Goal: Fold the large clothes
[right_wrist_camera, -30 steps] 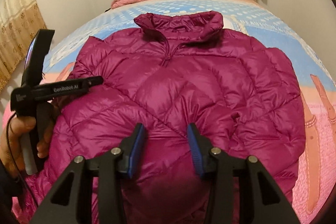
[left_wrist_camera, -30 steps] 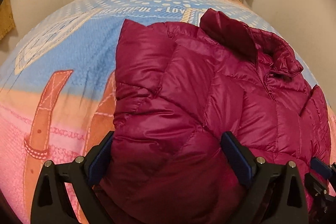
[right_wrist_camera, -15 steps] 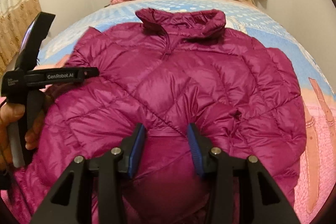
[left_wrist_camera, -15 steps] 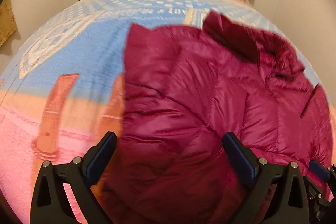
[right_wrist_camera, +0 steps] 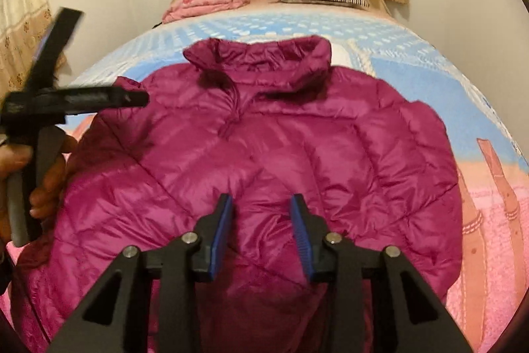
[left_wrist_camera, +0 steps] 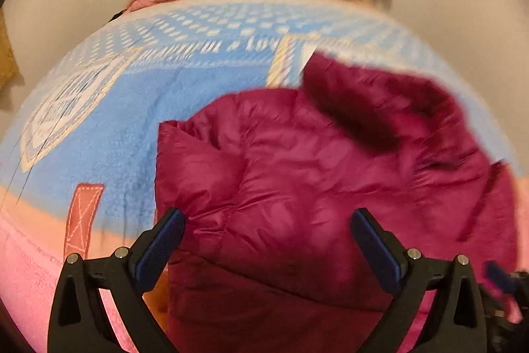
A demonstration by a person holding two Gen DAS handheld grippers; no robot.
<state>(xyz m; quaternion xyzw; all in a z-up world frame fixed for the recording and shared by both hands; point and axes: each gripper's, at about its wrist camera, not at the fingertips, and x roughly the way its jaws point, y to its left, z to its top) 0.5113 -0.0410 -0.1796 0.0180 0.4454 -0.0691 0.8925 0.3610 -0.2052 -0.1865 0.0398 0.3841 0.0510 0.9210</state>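
A magenta quilted puffer jacket in glossy, crinkled nylon-like cloth lies on a fleecy, matt blanket — blue and pink. The grippers' fingers are matt black plastic with ribbed blue pads and shiny metal screws.

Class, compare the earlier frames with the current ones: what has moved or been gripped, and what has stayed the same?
The left gripper has swung sideways, its jaws wide open over the magenta puffer jacket, holding nothing. The right gripper has just narrowed its jaws, with jacket fabric between them. The jacket still lies spread on the blanket; the pillows are unchanged.
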